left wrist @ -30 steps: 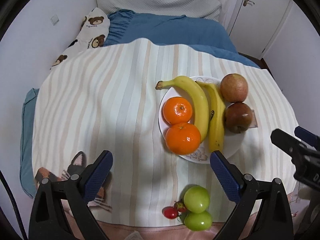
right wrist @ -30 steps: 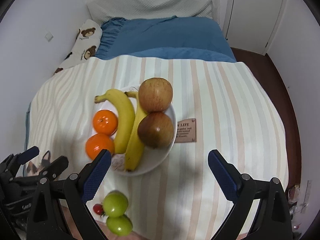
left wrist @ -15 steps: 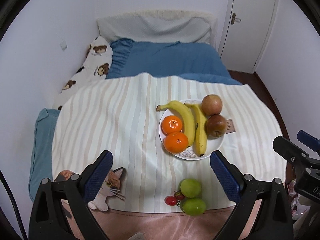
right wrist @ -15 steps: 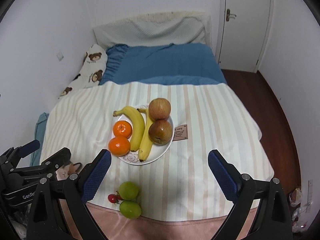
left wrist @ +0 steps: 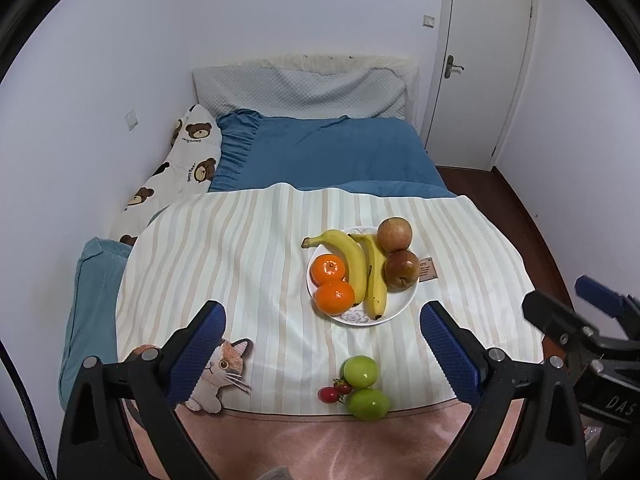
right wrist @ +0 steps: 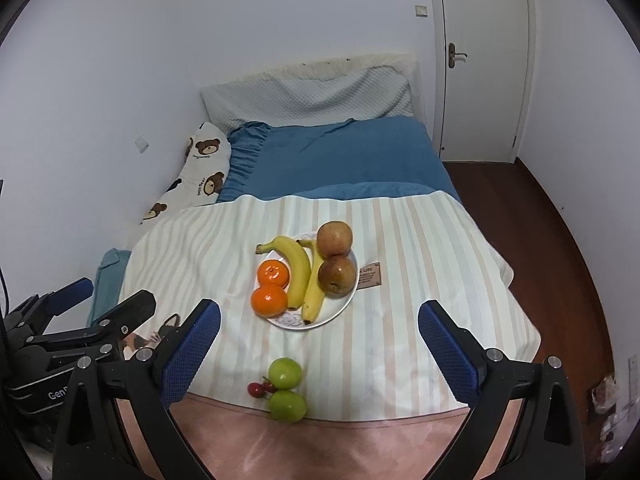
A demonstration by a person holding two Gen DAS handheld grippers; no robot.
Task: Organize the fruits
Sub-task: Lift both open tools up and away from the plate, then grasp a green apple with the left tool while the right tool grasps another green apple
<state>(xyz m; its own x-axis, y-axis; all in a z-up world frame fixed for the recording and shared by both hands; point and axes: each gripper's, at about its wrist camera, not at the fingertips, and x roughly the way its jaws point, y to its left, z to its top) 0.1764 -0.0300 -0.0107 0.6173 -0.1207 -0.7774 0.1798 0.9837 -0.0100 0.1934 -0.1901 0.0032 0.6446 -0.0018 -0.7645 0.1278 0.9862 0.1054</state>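
Left wrist view: my left claw (left wrist: pixel 320 344) and right claw (right wrist: pixel 319 340) both gape wide, holding nothing, green apples (left wrist: pixel 362 372) just below-centre, roughly equidistant, plate (left wrist: pixel 404 304) beyond.

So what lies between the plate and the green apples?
Only bare striped cloth separates the plate from the green apples; both wrist views show it. Small red fruits sit beside the apples.
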